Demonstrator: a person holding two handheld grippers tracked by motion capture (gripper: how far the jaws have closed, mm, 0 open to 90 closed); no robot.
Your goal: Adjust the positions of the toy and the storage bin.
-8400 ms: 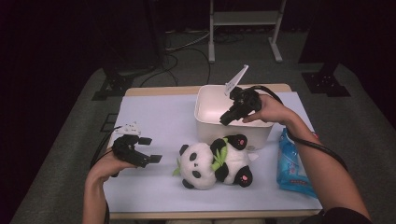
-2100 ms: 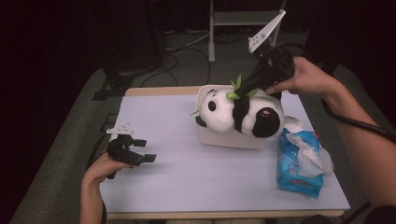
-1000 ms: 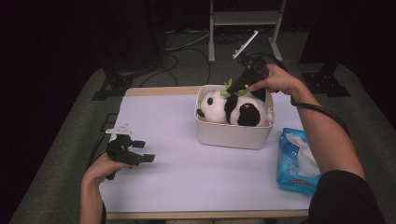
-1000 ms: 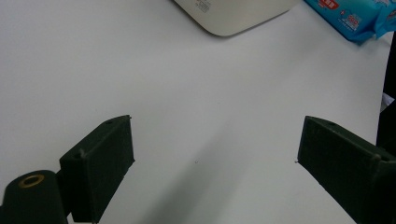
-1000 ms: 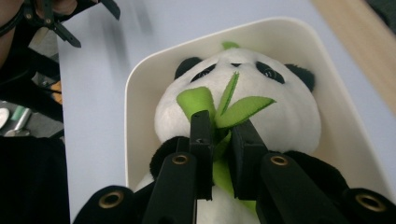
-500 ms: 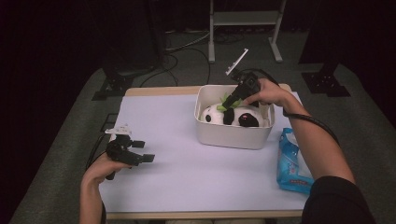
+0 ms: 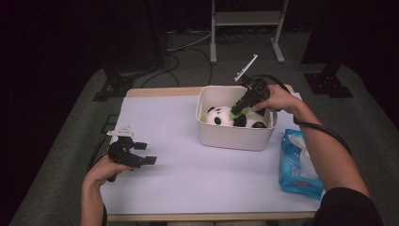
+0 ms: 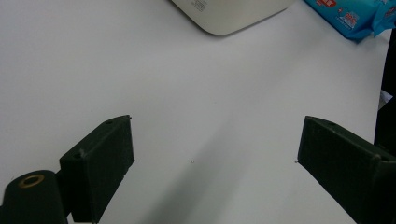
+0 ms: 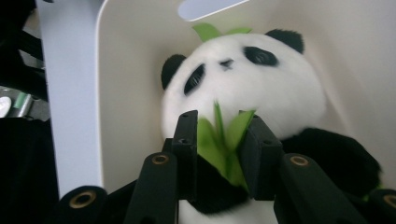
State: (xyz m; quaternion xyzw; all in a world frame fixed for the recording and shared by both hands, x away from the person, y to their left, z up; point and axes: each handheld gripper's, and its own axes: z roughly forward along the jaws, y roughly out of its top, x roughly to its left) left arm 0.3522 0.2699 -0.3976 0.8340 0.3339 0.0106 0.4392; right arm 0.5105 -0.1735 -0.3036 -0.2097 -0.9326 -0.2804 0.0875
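On the left, the left tool [image 7: 141, 153] rests low over the bare desk [image 7: 179, 179] with its jaws spread wide and nothing between them; in the left gripper view only the white desk top lies between the two black jaws.

Toward the middle right stands the white bin [image 7: 235, 136], and the toy panda [image 7: 221, 115] lies inside it, face toward the bin's left wall. It looks soft and light, a plush that gives under pressure and will not break or slip; the fur and stuffing would squash in a grip, so it can be taken almost anywhere. The green felt leaves [image 9: 224, 140] on its chest make a thin, floppy handle, good for lifting but likely to let the body dangle.

The right tool [image 7: 240, 108] reaches down into the bin. Its jaws have just been opening, and the leaves sit between them; whether the pads press on the felt I cannot tell.

At the far right lies a blue pack of wipes [image 7: 301, 162]. It carries print, too small to read. A label on the bin's underside in the left gripper view is equally illegible.
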